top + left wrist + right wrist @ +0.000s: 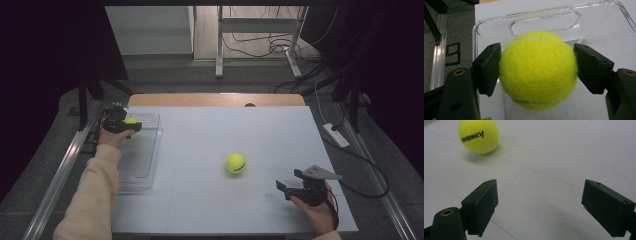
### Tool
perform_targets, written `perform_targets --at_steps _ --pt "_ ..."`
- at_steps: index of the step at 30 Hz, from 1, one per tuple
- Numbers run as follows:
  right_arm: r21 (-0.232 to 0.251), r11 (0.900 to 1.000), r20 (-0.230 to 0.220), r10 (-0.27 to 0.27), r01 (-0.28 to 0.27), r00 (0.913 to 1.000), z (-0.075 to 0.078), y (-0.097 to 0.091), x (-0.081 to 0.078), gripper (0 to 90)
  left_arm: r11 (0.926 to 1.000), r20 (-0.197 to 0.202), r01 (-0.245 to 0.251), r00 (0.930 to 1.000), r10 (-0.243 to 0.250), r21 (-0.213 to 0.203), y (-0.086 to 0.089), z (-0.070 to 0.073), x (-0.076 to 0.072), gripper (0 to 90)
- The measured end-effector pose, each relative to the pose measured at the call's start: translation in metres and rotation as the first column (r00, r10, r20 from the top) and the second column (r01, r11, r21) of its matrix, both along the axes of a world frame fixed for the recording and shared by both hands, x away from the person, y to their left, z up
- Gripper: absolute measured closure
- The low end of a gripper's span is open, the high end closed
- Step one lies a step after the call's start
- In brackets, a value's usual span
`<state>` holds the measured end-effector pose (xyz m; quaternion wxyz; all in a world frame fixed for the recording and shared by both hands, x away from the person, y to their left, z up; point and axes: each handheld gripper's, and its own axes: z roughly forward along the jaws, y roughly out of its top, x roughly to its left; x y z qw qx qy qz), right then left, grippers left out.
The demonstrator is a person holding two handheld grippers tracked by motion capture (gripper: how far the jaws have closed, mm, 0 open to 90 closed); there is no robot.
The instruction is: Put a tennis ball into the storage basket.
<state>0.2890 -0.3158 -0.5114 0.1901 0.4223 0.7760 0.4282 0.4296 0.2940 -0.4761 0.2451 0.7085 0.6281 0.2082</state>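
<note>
**One tennis ball pinched over the tray, a second loose on the desk**

A fuzzy yellow-green tennis ball [538, 70] with a pale curved seam is pinched between the two black blocky jaws of the left claw [537, 71]; both jaws are pressed against its felt. It is held above the clear plastic tray [599, 22], whose glossy rim, rounded corners and moulded handle slot are made out in the left gripper view. In the high view the tray [142, 165] is seen at the left edge of the white desk [210, 210], with the left claw [131, 125] over its far end.

A second tennis ball [235, 163] lies on the desk near its middle. Its black printed lettering is read only in the right gripper view [478, 136]. The right claw [539, 207] is spread wide and empty, well short of that ball.
</note>
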Motion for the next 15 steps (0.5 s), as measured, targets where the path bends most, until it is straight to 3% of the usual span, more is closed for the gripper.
perform_targets --at_steps 10,15 --pt "0.0 1.0 0.0 0.0 0.0 1.0 0.0003 -0.0001 -0.0004 13.6 0.9999 0.004 -0.014 0.9999 0.014 -0.001 0.0012 -0.0009 -0.001 25.9" --pt "-0.002 1.0 0.0 0.002 -0.002 1.0 0.0001 0.0001 -0.0003 13.6 0.9994 0.05 -0.005 0.9987 0.007 -0.035 0.0002 0.0055 -0.0047 14.7"
